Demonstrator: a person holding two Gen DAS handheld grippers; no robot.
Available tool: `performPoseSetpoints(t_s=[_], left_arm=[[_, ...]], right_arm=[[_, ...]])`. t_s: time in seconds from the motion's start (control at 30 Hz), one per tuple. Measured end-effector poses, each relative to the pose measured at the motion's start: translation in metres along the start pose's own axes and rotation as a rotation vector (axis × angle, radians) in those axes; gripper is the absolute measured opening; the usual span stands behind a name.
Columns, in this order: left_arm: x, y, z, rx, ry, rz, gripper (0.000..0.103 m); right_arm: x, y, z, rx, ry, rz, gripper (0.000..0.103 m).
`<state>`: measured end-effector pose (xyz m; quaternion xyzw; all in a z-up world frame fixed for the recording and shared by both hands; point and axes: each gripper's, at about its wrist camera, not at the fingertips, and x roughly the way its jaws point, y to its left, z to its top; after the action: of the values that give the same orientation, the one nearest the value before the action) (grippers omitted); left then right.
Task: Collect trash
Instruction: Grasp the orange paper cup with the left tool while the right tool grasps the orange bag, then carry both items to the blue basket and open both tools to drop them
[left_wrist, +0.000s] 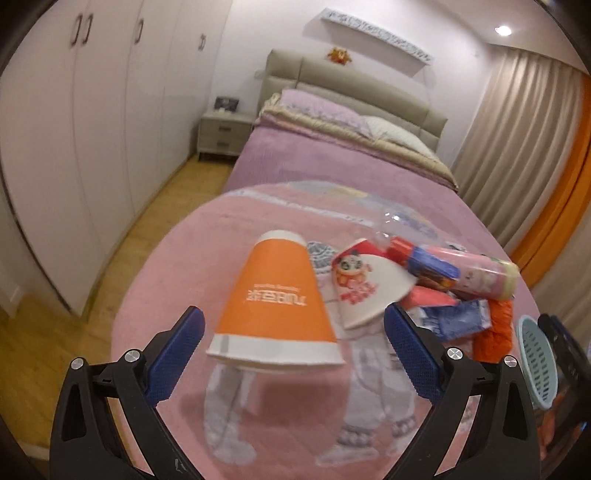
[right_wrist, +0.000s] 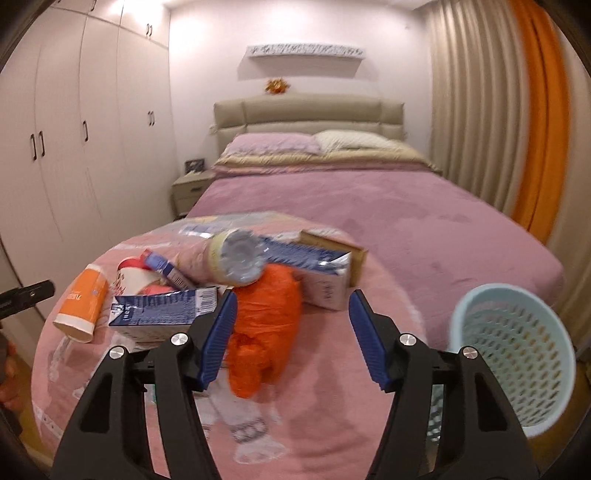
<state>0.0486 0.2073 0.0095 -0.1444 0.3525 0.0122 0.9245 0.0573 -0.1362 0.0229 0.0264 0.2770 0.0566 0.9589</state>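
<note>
Trash lies piled on a round pink mat (left_wrist: 280, 417) at the foot of the bed. An orange paper cup (left_wrist: 277, 306) lies on its side, between the fingers of my open left gripper (left_wrist: 293, 328); it also shows in the right wrist view (right_wrist: 83, 302). A white cartoon cup (left_wrist: 365, 284) lies right of it. My open right gripper (right_wrist: 291, 317) frames a crumpled orange plastic bag (right_wrist: 264, 325). Blue cartons (right_wrist: 166, 308), a pink roll (left_wrist: 476, 275) and a clear bottle (right_wrist: 240, 256) lie behind. A light blue mesh basket (right_wrist: 513, 362) stands right of the right gripper.
The bed with a purple cover (right_wrist: 369, 206) stretches behind the mat. White wardrobes (left_wrist: 92, 140) line the left wall above a wood floor (left_wrist: 33, 354). A nightstand (left_wrist: 223, 134) stands by the headboard. Curtains (right_wrist: 491, 122) hang on the right.
</note>
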Motion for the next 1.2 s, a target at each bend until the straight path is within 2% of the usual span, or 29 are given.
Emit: performPoseSetpoints(t_s=[0.2,0.27,0.47,0.57,0.63,0.73,0.77,0.83,0.87,1.0,1.2], left_arm=[[0.042,0.02,0.008,-0.037,0.081,0.012,0.094],[0.051,0.025,0.008,-0.049,0.099,0.012,0.091],[0.066,0.025,0.003,-0.062,0.144,-0.068,0.078],[0.073,0.016,0.002,-0.042,0.158,-0.091,0.066],[0.073,0.01,0.001,-0.039,0.151,-0.112,0.053],[0.071,0.001,-0.001,-0.011,0.128,-0.071,0.051],[0.068,-0.001,-0.002,-0.002,0.121,-0.065,0.051],[0.06,-0.007,-0.004,0.017,0.097,-0.061,0.05],[0.057,-0.009,-0.004,0.021,0.087,-0.061,0.05],[0.033,-0.02,-0.002,0.026,0.025,-0.101,0.05],[-0.002,-0.052,0.002,0.068,-0.05,-0.161,0.05]], right_arm=[[0.04,-0.002,-0.005,0.021,0.12,0.03,0.065],[0.052,-0.001,-0.006,0.024,0.151,0.039,0.065],[0.075,-0.001,-0.009,0.058,0.216,0.082,0.068],[0.082,0.0,-0.012,0.071,0.242,0.095,0.069],[0.084,-0.002,-0.015,0.081,0.253,0.106,0.069],[0.085,-0.008,-0.018,0.094,0.262,0.113,0.069],[0.083,-0.01,-0.018,0.099,0.261,0.12,0.067],[0.078,-0.016,-0.018,0.104,0.261,0.15,0.042],[0.075,-0.018,-0.018,0.105,0.259,0.15,0.039],[0.062,-0.03,-0.018,0.125,0.249,0.142,0.031],[0.03,-0.055,-0.014,0.188,0.197,0.142,0.029]])
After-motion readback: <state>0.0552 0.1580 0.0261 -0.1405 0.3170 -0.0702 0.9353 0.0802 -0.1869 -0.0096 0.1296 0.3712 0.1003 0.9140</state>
